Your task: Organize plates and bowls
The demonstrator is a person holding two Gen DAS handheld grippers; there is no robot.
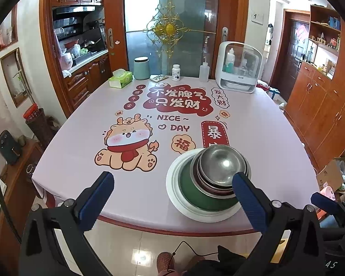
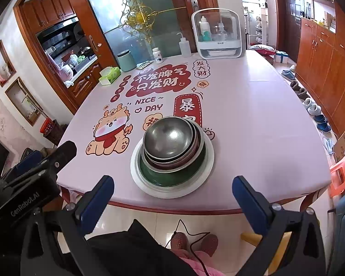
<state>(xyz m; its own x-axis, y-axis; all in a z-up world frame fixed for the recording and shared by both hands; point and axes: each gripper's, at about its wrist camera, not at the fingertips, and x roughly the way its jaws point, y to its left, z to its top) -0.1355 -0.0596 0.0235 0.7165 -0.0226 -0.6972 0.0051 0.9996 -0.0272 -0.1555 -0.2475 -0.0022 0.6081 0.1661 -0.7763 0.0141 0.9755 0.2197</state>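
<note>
A white plate (image 1: pixel 172 184) (image 2: pixel 209 156) lies near the table's front edge. On it stands a nested stack: a green bowl (image 1: pixel 193 193) (image 2: pixel 172 177), a dark red-rimmed bowl and a steel bowl (image 1: pixel 220 163) (image 2: pixel 168 138) on top. My left gripper (image 1: pixel 172 179) is open and empty, held at the front edge just left of the stack; its right finger overlaps the stack's near side in view. My right gripper (image 2: pixel 172 184) is open and empty, in front of the stack. The left gripper's body (image 2: pixel 27 184) shows at the left of the right wrist view.
At the table's far edge stand a tissue box (image 1: pixel 120 78), a teal canister (image 1: pixel 141 67), a white pill bottle (image 1: pixel 176 72), a squeeze bottle (image 1: pixel 204 71) and a white dish cabinet (image 1: pixel 238 69). Wooden cupboards (image 2: pixel 322 53) line the right wall. An orange stool (image 2: pixel 342 172) stands right of the table.
</note>
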